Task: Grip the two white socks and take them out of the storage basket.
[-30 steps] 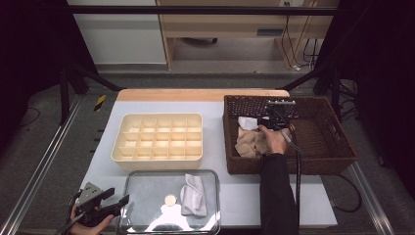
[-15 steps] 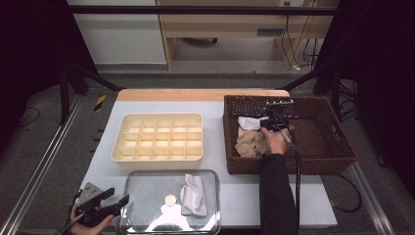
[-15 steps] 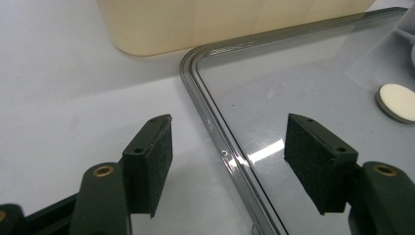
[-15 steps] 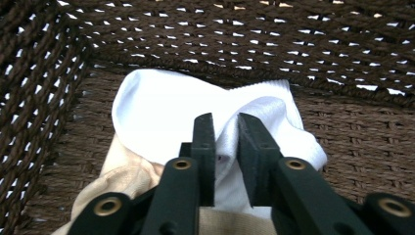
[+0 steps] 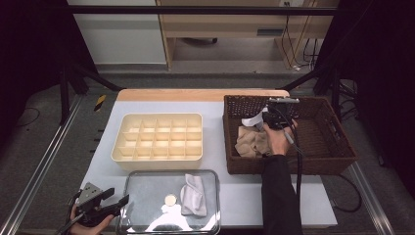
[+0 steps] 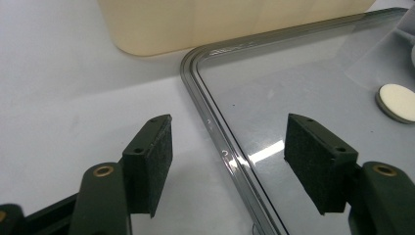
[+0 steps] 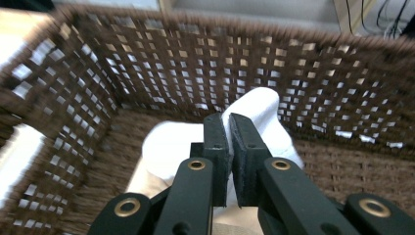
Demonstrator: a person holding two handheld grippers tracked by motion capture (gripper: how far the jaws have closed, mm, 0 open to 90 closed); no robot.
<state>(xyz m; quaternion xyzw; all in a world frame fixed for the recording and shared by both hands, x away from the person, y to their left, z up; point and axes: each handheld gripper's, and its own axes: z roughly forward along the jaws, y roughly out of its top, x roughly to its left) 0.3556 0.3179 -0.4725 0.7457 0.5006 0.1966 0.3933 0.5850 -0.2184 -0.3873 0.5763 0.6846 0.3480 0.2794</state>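
Observation:
My right gripper (image 7: 229, 122) is shut on a white sock (image 7: 259, 110) inside the brown wicker basket (image 5: 337, 147), and holds it a little above the basket floor. In the high view the white sock (image 5: 252, 120) hangs by the right gripper (image 5: 268, 119), above a beige cloth (image 5: 252, 142) in the basket. My left gripper (image 6: 227, 159) is open with its pads on either side of the rim of a clear glass tray (image 6: 293, 88). From above, the left gripper (image 5: 110, 203) sits at the tray's (image 5: 142, 196) front left corner. A folded white sock (image 5: 193, 193) lies in the tray.
A cream divided box (image 5: 159, 137) with several empty cells stands behind the tray. A small round white disc (image 5: 170, 199) lies in the tray, and the same disc (image 6: 399, 100) is at the right in the left gripper view. The table's front edge is close to the left hand.
The right gripper has lifted the white sock slightly and drifted a little within the basket. The left gripper has stayed put.

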